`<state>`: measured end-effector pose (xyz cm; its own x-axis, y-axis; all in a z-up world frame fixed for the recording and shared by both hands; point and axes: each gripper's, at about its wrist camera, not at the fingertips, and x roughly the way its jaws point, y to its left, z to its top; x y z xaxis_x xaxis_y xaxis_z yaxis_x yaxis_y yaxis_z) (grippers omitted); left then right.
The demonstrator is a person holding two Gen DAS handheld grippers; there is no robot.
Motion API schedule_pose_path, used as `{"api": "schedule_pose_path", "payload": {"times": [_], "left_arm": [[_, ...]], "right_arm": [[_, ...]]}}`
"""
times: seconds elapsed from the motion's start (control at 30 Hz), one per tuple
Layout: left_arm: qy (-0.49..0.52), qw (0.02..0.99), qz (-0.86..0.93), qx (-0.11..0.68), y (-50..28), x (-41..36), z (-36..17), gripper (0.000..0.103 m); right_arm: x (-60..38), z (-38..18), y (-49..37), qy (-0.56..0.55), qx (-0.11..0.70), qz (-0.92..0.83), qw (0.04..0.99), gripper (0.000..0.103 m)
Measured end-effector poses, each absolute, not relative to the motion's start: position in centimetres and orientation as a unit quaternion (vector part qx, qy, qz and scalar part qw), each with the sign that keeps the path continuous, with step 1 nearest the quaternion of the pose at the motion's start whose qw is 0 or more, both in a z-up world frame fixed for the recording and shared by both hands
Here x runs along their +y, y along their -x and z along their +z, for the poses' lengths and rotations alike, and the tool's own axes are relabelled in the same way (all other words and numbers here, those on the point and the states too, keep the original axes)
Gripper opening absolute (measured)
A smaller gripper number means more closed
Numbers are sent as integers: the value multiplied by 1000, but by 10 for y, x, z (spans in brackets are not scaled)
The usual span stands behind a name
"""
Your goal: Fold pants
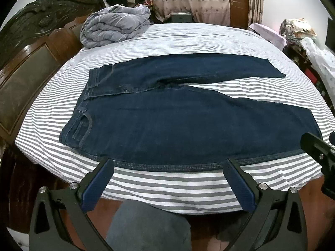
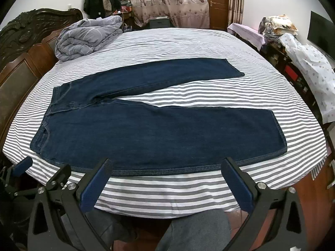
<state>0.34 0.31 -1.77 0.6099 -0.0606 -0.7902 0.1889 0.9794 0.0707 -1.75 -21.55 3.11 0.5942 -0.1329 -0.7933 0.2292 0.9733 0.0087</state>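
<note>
Pants: dark blue jeans spread flat on the striped bed, waistband left, legs splayed right.
Right view only: whole near leg hem; my left claw at lower left.
My left claw: wide apart, empty, hovering near the pants' edge.
My right claw: likewise.

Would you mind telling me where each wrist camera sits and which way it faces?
Left wrist: behind the open left gripper at the bed's near edge, facing the jeans; the right gripper shows at right.
Right wrist: behind the open right gripper, facing the jeans; the left gripper shows at left.
Shared: jeans, striped sheet, grey quilt.
</note>
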Motion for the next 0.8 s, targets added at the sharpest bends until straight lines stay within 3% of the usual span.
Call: {"api": "schedule_pose_path", "payload": {"times": [0.8], "left_arm": [[-80, 882, -86, 455, -4, -1, -25, 103]], "right_arm": [[-215, 28, 9, -56, 455, -96, 883, 103]]}}
